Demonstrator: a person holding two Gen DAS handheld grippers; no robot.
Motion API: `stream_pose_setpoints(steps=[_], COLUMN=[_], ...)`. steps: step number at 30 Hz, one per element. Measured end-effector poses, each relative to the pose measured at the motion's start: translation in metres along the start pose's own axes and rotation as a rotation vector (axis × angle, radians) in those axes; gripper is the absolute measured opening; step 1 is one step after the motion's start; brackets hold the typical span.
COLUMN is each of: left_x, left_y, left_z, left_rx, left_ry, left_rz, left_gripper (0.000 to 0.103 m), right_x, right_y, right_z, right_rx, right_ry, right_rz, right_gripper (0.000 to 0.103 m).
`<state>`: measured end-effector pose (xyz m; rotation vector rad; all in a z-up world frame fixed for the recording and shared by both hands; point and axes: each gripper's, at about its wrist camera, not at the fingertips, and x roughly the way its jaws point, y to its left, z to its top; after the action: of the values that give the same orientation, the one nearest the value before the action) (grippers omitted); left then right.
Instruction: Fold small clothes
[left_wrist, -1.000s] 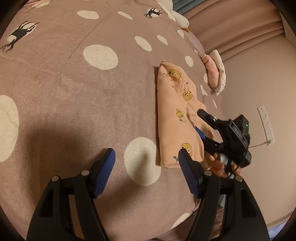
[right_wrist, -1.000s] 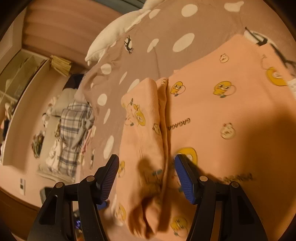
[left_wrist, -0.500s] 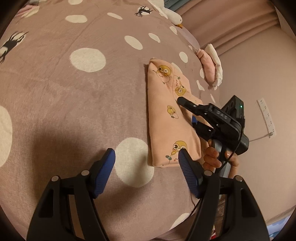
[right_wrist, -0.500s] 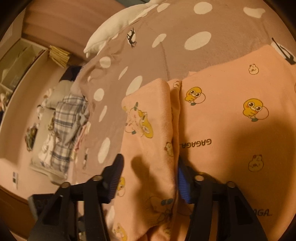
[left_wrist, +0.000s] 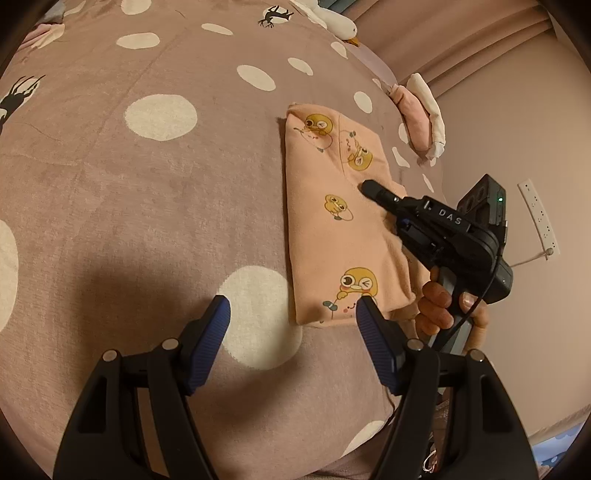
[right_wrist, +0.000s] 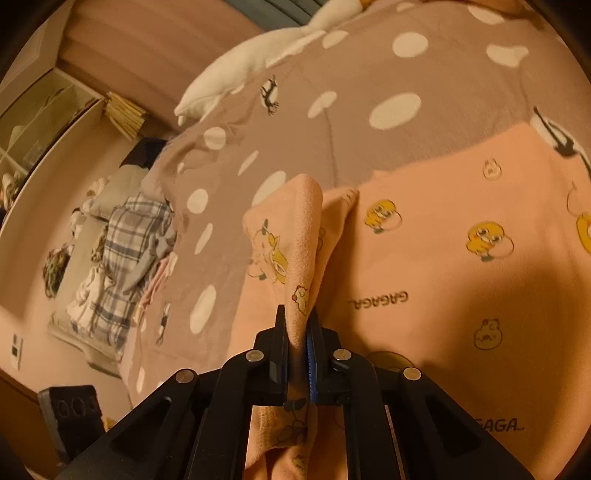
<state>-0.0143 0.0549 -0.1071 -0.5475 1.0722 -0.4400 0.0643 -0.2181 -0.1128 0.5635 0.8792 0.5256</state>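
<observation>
A small peach garment (left_wrist: 332, 229) with yellow chick prints lies partly folded on the spotted bedspread (left_wrist: 147, 184). My left gripper (left_wrist: 293, 314) is open and empty, hovering just in front of the garment's near left corner. My right gripper (right_wrist: 297, 332) is shut on a raised fold of the peach garment (right_wrist: 461, 277), the cloth pinched between its jaws and lifted into a ridge. In the left wrist view the right gripper (left_wrist: 373, 188) reaches in from the right over the garment's right side, held by a hand (left_wrist: 443, 306).
A pink and white folded cloth (left_wrist: 421, 114) lies at the bed's far right edge. A white pillow (right_wrist: 258, 59) sits at the bed's far end. A plaid cloth pile (right_wrist: 118, 254) lies on the floor beside the bed. A wall power strip (left_wrist: 539, 218) is at right.
My right gripper has closed on the garment's folded edge and lifted it. The left gripper has stayed open and drifted slightly nearer the garment's corner.
</observation>
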Motion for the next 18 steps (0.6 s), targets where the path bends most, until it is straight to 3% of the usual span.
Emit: stream_pose_setpoints(steps=[18], left_x=[0.002], left_y=[-0.004], left_z=[-0.002], left_rx=[0.008], left_ry=[0.008], left_rz=[0.011], left_gripper=[0.071], right_x=[-0.035], right_y=[0.001], right_z=[0.014], right_rx=[-0.03], right_ry=[-0.106], right_rz=[0.024], right_gripper=[0.009])
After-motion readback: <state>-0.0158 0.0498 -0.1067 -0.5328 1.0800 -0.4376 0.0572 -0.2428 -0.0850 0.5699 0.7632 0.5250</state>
